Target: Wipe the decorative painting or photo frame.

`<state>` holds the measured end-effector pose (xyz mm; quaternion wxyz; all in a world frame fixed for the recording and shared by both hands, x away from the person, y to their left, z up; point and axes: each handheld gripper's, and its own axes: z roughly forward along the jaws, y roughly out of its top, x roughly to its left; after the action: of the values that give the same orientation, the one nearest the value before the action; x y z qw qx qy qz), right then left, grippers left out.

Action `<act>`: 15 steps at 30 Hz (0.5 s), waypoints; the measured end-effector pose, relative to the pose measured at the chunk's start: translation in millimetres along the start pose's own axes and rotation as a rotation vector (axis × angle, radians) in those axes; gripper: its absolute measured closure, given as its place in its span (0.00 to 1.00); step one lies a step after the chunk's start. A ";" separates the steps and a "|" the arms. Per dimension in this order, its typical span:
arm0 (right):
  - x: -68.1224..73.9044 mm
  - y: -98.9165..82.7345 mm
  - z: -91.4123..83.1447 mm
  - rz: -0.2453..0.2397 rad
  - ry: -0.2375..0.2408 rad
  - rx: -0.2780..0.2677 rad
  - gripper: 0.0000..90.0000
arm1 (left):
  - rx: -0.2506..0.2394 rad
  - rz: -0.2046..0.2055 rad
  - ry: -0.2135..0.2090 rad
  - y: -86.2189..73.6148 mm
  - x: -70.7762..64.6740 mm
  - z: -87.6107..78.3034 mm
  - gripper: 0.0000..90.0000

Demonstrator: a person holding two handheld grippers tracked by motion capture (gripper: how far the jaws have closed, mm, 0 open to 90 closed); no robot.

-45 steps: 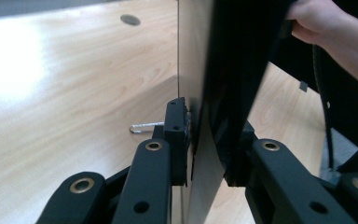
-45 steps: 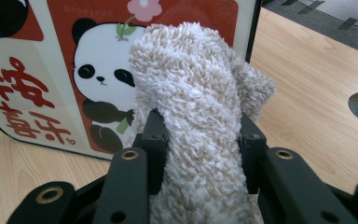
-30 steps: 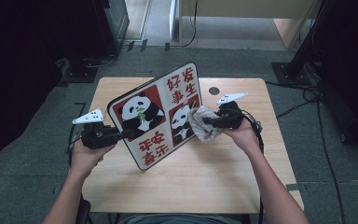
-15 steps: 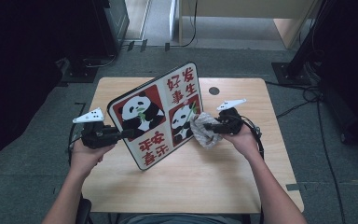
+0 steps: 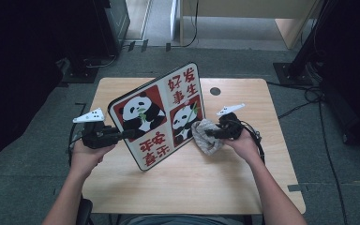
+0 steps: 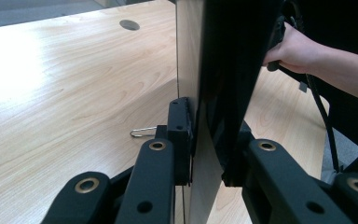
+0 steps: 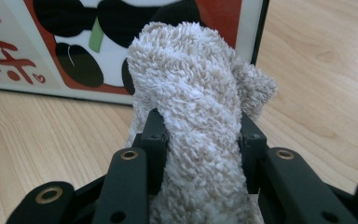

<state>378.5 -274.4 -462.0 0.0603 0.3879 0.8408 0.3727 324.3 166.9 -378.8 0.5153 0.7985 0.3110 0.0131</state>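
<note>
We hold the left hand-held gripper (image 5: 124, 134) with its jaws clamped on the left edge of the panda board (image 5: 161, 115); the left gripper view shows one pad on each face of the board (image 6: 209, 84), which stands tilted on its lower edge on the surface (image 5: 206, 183). We hold the right hand-held gripper (image 5: 209, 133) with its jaws closed on a bunched beige cloth (image 5: 206, 136); the right gripper view shows the cloth (image 7: 191, 116) pinched between both jaws and bulging beyond them, close against the lower corner of the board's printed face (image 7: 51, 46), though we cannot confirm contact there. We judge the work to be a wipe of the printed face: board secured, cloth gripped and brought to the face, with the stroke now near the lower right corner. How much of the face has been covered we cannot tell; the upper and left panels may still need passes. Compared with one second earlier, the cloth and right hand-held gripper sit lower along the board's right side, nearer the surface, while the left hand-held gripper and the board hold the same position.
</note>
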 end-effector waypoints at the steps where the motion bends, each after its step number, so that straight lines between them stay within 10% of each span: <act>1: -0.2 -0.6 0.7 0.003 0.001 0.001 0.72 | 0.001 0.000 0.000 0.0 0.0 0.0 0.87; 15: 1.7 9.8 -22.6 0.005 -0.007 -0.037 0.72 | -0.002 0.000 0.010 -0.2 -0.6 -0.4 0.87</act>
<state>374.5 -282.2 -438.9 0.0693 0.3902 0.8326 0.3869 323.6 167.0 -378.6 0.5145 0.7980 0.3134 0.0174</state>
